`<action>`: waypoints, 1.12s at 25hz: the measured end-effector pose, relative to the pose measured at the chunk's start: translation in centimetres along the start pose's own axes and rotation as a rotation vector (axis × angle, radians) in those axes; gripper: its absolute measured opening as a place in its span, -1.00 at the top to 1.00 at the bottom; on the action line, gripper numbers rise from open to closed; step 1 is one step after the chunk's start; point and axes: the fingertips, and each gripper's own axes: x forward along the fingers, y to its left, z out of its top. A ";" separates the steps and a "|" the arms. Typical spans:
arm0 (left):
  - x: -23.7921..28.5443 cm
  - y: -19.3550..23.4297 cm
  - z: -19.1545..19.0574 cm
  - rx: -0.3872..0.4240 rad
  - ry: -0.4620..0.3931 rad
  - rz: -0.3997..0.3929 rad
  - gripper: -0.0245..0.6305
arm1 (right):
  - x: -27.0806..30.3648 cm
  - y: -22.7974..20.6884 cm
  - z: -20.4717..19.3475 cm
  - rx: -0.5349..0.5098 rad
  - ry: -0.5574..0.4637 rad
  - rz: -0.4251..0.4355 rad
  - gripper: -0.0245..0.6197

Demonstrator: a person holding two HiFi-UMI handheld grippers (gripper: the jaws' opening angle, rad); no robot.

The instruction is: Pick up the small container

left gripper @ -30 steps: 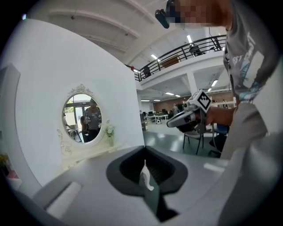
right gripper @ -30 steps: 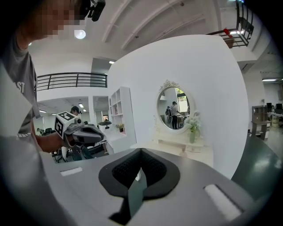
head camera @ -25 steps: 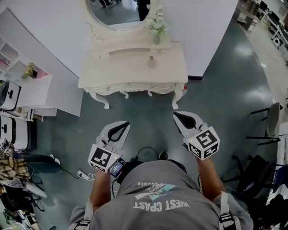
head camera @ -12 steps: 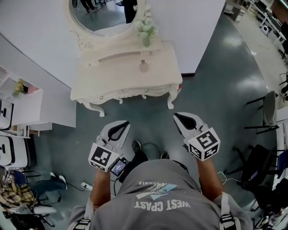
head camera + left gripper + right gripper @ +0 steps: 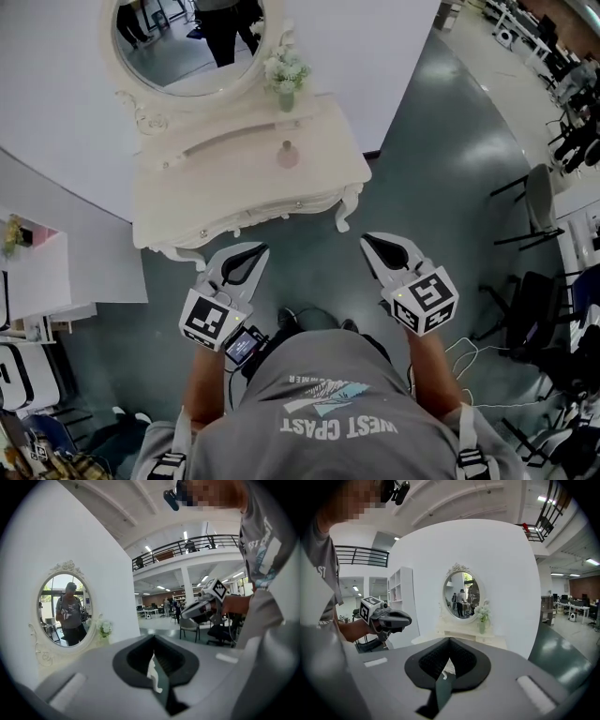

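The small container [image 5: 288,155], a pinkish round-bodied bottle, stands on the cream dressing table [image 5: 234,187] ahead of me in the head view. My left gripper [image 5: 255,251] is shut and empty, held over the floor just short of the table's front edge. My right gripper [image 5: 368,240] is also shut and empty, over the floor by the table's right front leg. In the left gripper view its jaws [image 5: 152,654] are closed together, as are those in the right gripper view [image 5: 449,660]. The container is hidden in both gripper views.
An oval mirror [image 5: 187,42] and a vase of white flowers [image 5: 285,77] stand at the back of the table. A white shelf unit [image 5: 37,272] is at the left. Chairs [image 5: 539,202] and floor cables [image 5: 459,352] are at the right.
The table has shifted left and lower in the head view and now lies nearer to both grippers. The grippers hold the same pose, both still shut.
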 end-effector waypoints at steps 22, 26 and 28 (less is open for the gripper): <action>-1.3 10.9 -3.2 -0.048 -0.014 0.046 0.92 | 11.2 1.2 3.9 -0.038 0.038 0.033 0.92; -0.5 12.5 -2.9 -0.086 0.006 0.117 0.92 | 13.9 -0.5 5.3 -0.060 0.035 0.107 0.92; 0.3 13.3 -2.8 -0.077 0.021 0.149 0.92 | 15.1 -1.4 5.8 -0.066 0.030 0.144 0.92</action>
